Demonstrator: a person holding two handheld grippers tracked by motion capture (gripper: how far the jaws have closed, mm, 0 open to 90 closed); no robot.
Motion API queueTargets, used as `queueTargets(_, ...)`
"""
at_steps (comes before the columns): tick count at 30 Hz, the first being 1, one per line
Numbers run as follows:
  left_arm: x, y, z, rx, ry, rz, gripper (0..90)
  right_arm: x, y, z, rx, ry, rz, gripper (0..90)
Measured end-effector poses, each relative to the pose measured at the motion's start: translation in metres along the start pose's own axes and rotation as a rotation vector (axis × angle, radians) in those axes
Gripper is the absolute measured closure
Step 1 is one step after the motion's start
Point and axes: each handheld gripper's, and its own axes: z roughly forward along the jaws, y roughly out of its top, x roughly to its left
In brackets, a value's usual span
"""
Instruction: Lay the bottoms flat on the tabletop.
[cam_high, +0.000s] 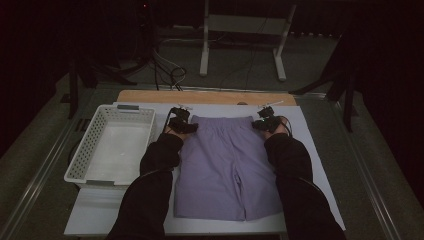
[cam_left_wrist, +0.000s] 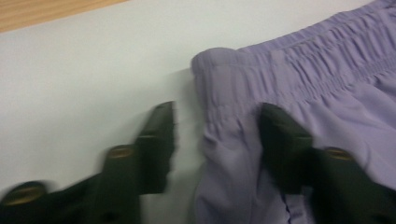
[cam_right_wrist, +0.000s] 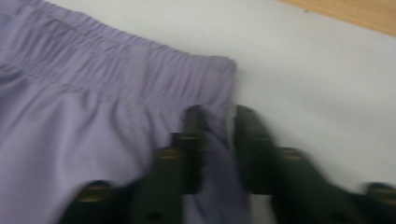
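The lilac shorts (cam_high: 227, 165) lie flat and spread on the white sheet (cam_high: 320, 165) that covers the counter, waistband at the far end, both legs pointing back toward the person. Nothing is folded yet, by the look of it: no crease, no lifted edge, the cloth smooth all over. What has begun is the grab at the two waistband corners.

At the right corner of the shorts, the right gripper (cam_right_wrist: 218, 122) has its jaws drawn nearly together on a pinch of the elastic hem, purple cloth squeezed up between them. At the left corner, the left gripper (cam_left_wrist: 215, 122) straddles the hem with its jaws partway closed: one jaw lies on the fabric, the other on the bare sheet just beside the edge, and the cloth between them is not yet pressed. So one corner looks taken, one about to be; the lift and the fold are all still ahead, I'd say.

The shorts themselves: soft, thin fabric, a gathered, ribbed elastic waist, a seam running down the middle.

Left of the shorts, a white perforated basket (cam_high: 85, 155) sits with nothing inside.
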Motion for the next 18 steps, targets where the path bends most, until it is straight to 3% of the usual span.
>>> queueTargets(2,0.0,-0.001,0.0,-0.014,-0.025,0.008,61.0,0.002,0.0,-0.001,0.003,-0.001,0.004,89.3)
queueTargets(6,-0.002,-0.001,0.0,-0.045,-0.048,0.02,81.9,0.001,0.0,-0.006,-0.023,-0.002,0.007,89.9)
queueTargets(10,-0.005,0.004,0.001,-0.084,-0.075,0.022,84.7,-0.004,0.002,-0.013,-0.054,-0.041,0.02,90.0)
queueTargets(15,-0.007,0.011,0.001,-0.113,-0.091,0.033,85.0,-0.008,0.007,-0.023,-0.084,-0.088,-0.019,90.0)
queueTargets(18,-0.009,0.017,0.003,-0.114,-0.077,0.061,85.0,-0.014,0.01,-0.027,-0.085,-0.102,0.015,90.0)
